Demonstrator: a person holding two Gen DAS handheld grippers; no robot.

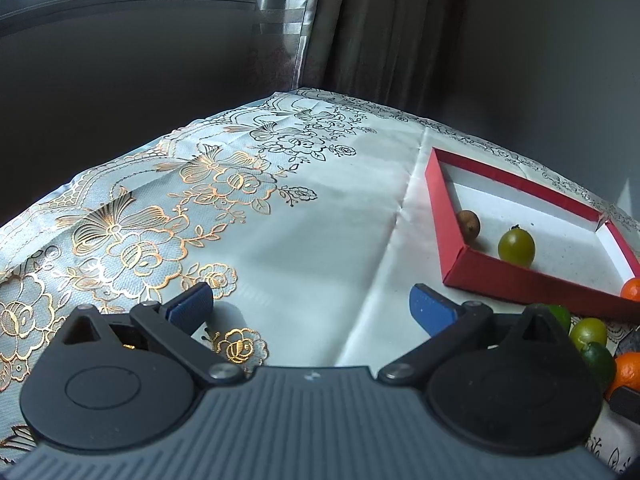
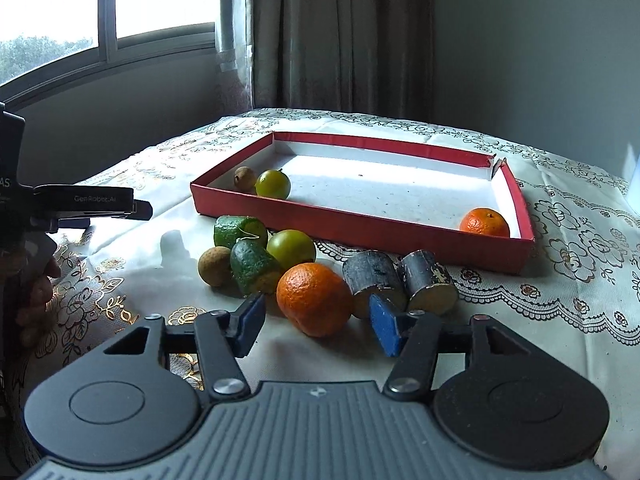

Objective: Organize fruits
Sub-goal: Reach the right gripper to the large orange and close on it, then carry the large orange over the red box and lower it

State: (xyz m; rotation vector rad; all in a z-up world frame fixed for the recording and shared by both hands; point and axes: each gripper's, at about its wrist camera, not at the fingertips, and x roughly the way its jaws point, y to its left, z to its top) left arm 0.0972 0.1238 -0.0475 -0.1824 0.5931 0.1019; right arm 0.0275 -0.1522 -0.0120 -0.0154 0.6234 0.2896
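Note:
A red tray (image 2: 360, 232) with a white floor holds a brown longan (image 2: 244, 178), a green round fruit (image 2: 273, 184) and an orange (image 2: 485, 222). In front of it lie a loose orange (image 2: 314, 298), two cut green pieces (image 2: 240, 230), a green round fruit (image 2: 291, 248), a brown longan (image 2: 215, 266) and two dark sugarcane stubs (image 2: 400, 280). My right gripper (image 2: 318, 326) is open, its pads on either side of the loose orange, not touching. My left gripper (image 1: 312, 312) is open and empty over bare cloth, left of the tray (image 1: 452, 248).
The table wears a pale floral cloth (image 1: 160, 220). A wall and curtain (image 2: 340, 40) stand behind it, a window (image 2: 100, 20) at the left. The left gripper's body (image 2: 80, 204) shows at the left edge of the right wrist view.

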